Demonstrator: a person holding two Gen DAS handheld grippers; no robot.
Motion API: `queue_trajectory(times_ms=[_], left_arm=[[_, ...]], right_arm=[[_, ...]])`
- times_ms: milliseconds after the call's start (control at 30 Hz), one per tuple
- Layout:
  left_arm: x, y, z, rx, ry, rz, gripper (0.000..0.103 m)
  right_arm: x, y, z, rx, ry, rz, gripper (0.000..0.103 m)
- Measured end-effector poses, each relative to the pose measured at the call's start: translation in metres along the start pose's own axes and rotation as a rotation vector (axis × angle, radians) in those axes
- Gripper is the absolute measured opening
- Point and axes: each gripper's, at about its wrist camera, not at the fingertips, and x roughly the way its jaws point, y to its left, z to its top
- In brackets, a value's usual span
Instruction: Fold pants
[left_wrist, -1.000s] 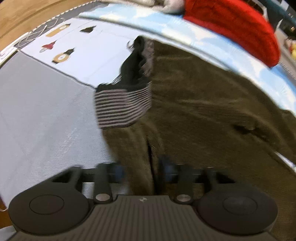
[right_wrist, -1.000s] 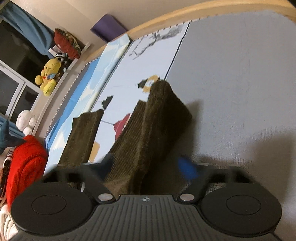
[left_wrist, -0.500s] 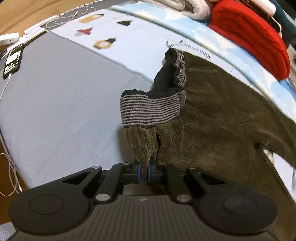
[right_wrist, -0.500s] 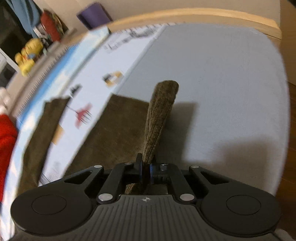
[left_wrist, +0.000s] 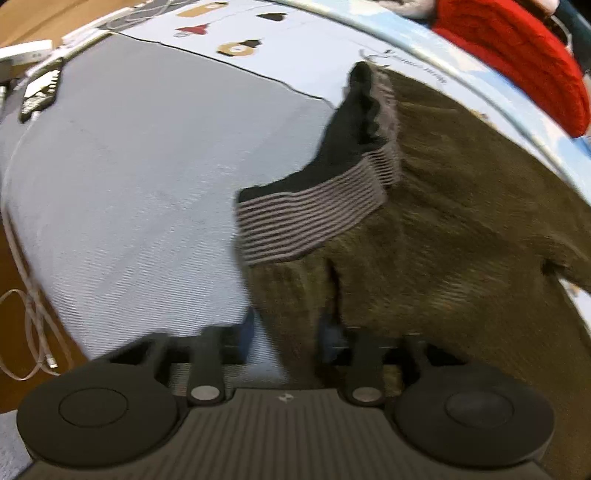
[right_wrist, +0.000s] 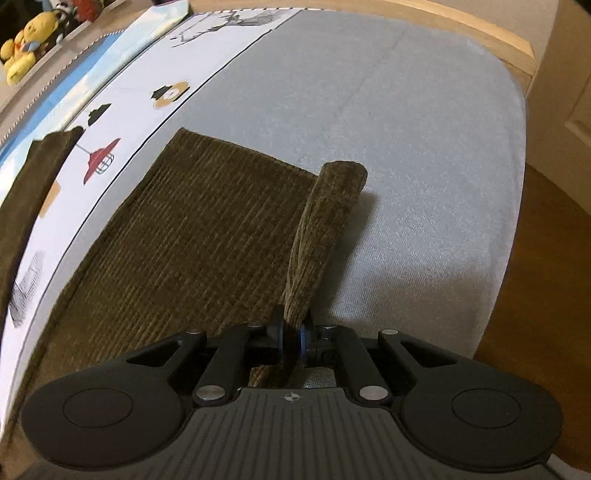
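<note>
Olive-brown corduroy pants (left_wrist: 461, 206) lie on a bed; the striped grey elastic waistband (left_wrist: 310, 225) is turned up, showing black lining. My left gripper (left_wrist: 286, 332) is open, its jaws apart on either side of the waist corner, which lies between them. In the right wrist view one pant leg (right_wrist: 199, 236) lies flat and my right gripper (right_wrist: 291, 341) is shut on its hem corner (right_wrist: 325, 214), pinched up into a raised fold. The other leg (right_wrist: 26, 184) lies at the far left.
A grey sheet (right_wrist: 424, 155) and a white patterned blanket (left_wrist: 258, 48) cover the bed. A red knitted item (left_wrist: 517, 55) lies at the far right. A phone (left_wrist: 38, 92) and white cables (left_wrist: 26, 314) sit at the left edge. A yellow plush toy (right_wrist: 18, 48) sits beyond.
My left gripper was shut on the waist corner half a second ago and has now opened. My right gripper closed on the hem corner and still holds it, lower toward the bed.
</note>
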Motion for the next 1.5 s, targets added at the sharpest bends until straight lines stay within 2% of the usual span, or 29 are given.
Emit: queue_trajectory(times_ms=[33,67,100,167,233,300,433,500,633,733,867,1000,1167,1500], left_arm=[[-0.004,0.000,0.000,0.004,-0.005,0.030,0.073],[-0.007,0.001,-0.001,0.008,-0.010,0.045,0.084],[-0.011,0.003,0.000,0.003,-0.011,0.050,0.087],[-0.026,0.005,-0.002,-0.009,-0.007,0.025,0.087],[-0.048,0.005,-0.006,-0.010,-0.008,-0.003,0.087],[-0.077,0.003,-0.015,0.017,-0.050,-0.042,0.087],[-0.150,-0.008,-0.047,0.100,-0.113,-0.155,0.088],[-0.187,-0.014,-0.067,0.148,-0.143,-0.236,0.103],[-0.250,-0.032,-0.101,0.232,-0.210,-0.358,0.103],[-0.293,-0.043,-0.119,0.309,-0.278,-0.388,0.103],[-0.337,-0.042,-0.142,0.327,-0.355,-0.393,0.103],[-0.364,-0.037,-0.163,0.333,-0.387,-0.404,0.103],[-0.381,-0.035,-0.169,0.364,-0.419,-0.354,0.103],[-0.369,-0.043,-0.153,0.404,-0.393,-0.314,0.103]], right_arm=[[0.001,0.005,0.001,-0.013,0.006,-0.019,0.019],[0.002,0.008,0.002,-0.028,0.015,-0.044,0.037],[-0.001,0.010,0.002,-0.041,0.018,-0.059,0.054],[-0.017,0.011,0.002,-0.035,-0.017,-0.036,0.063],[-0.046,0.012,-0.006,-0.031,-0.075,0.029,0.065],[-0.078,0.017,-0.018,-0.062,-0.110,0.119,0.066],[-0.163,0.027,-0.058,-0.254,-0.217,0.299,0.070],[-0.203,0.028,-0.077,-0.334,-0.271,0.381,0.073],[-0.279,0.027,-0.116,-0.512,-0.379,0.538,0.080],[-0.326,0.023,-0.137,-0.599,-0.453,0.612,0.085],[-0.363,0.002,-0.162,-0.623,-0.525,0.718,0.095],[-0.381,-0.007,-0.176,-0.651,-0.536,0.764,0.098],[-0.388,0.003,-0.186,-0.725,-0.562,0.731,0.098],[-0.382,0.012,-0.196,-0.717,-0.515,0.699,0.098]])
